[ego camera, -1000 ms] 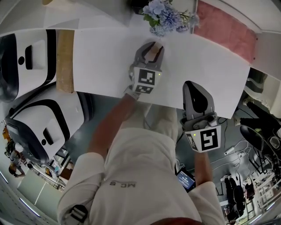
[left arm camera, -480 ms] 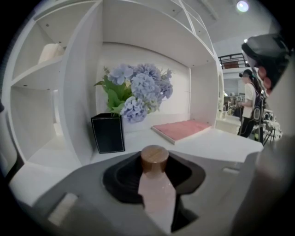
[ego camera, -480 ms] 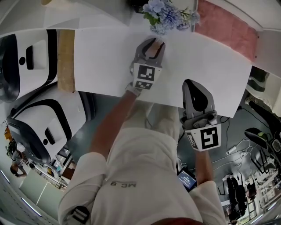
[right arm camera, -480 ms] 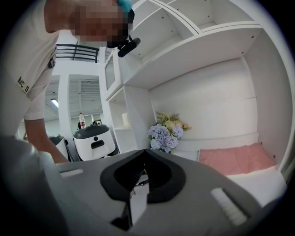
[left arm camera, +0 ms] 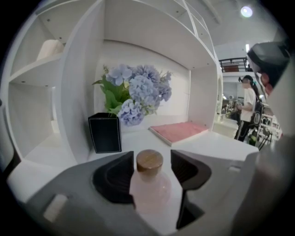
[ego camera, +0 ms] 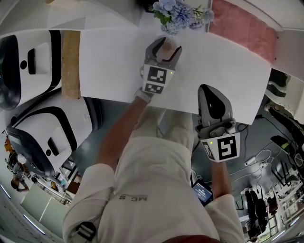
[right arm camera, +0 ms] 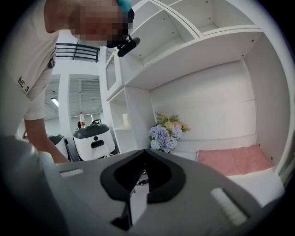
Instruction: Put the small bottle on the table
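Note:
A small pink bottle [ego camera: 166, 48] with a wooden cap stands upright on the white table [ego camera: 109, 61], just in front of the flowers. My left gripper [ego camera: 166, 45] is around it and its jaws are opening. In the left gripper view the bottle [left arm camera: 150, 184] stands between the dark pads [left arm camera: 113, 177] with a gap on each side of the cap. My right gripper [ego camera: 205, 90] hovers over the table's near edge to the right, shut and empty; in its own view the right gripper [right arm camera: 144, 152] has its tips meeting.
Blue flowers [ego camera: 178, 12] in a black vase [left arm camera: 105, 132] stand right behind the bottle. A pink mat [ego camera: 242, 31] lies at the back right. A wooden board [ego camera: 70, 64] lies along the table's left end. White machines [ego camera: 47, 137] stand on the floor at left.
The left gripper moved a little farther onto the table toward the flowers with the bottle, then its jaws spread apart around it. The right gripper stayed put.

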{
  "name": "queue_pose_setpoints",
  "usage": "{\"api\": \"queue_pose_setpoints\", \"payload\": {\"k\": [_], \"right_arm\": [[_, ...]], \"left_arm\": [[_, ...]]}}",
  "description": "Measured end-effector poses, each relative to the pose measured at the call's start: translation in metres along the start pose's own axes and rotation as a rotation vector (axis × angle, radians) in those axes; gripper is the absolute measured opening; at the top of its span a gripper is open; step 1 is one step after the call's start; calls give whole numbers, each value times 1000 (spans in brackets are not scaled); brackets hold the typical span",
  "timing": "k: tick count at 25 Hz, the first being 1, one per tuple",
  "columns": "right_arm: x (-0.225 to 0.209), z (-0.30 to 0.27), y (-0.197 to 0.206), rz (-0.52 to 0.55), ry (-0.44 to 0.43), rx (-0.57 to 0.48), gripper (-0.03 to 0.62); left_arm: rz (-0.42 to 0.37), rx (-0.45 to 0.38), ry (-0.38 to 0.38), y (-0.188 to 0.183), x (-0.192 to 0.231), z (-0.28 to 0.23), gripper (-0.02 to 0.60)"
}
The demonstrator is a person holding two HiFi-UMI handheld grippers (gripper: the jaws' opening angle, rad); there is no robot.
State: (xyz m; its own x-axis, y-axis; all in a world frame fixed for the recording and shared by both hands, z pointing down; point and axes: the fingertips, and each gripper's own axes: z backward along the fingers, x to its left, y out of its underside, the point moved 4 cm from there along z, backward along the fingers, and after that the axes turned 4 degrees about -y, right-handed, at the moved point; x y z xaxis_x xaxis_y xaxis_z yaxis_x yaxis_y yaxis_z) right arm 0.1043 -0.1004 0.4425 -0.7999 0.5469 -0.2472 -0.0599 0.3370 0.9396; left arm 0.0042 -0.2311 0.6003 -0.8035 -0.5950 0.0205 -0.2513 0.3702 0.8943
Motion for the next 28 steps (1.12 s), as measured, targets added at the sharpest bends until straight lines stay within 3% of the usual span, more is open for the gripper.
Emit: {"api": "queue_pose_setpoints", "payload": {"k": [13,23,24,26,28], "right_arm": [[24,12,-30,36,13,-32,0],[46,26,-50,17,25,-73,0],[48,27,-53,23,24,-74,0],[52,31,-58,32,19,-74,0],[57,34,-64,43,10,-76,0]], "left_arm": [[23,-17,12,-21,-3,47,247],[37,-62,28,-54,-17,128,119],[32,-70,37,-58,-18,134,100],[30,-82,60,-65,-22,147,2],[34,-87,77,-72,-25,160,2]]}}
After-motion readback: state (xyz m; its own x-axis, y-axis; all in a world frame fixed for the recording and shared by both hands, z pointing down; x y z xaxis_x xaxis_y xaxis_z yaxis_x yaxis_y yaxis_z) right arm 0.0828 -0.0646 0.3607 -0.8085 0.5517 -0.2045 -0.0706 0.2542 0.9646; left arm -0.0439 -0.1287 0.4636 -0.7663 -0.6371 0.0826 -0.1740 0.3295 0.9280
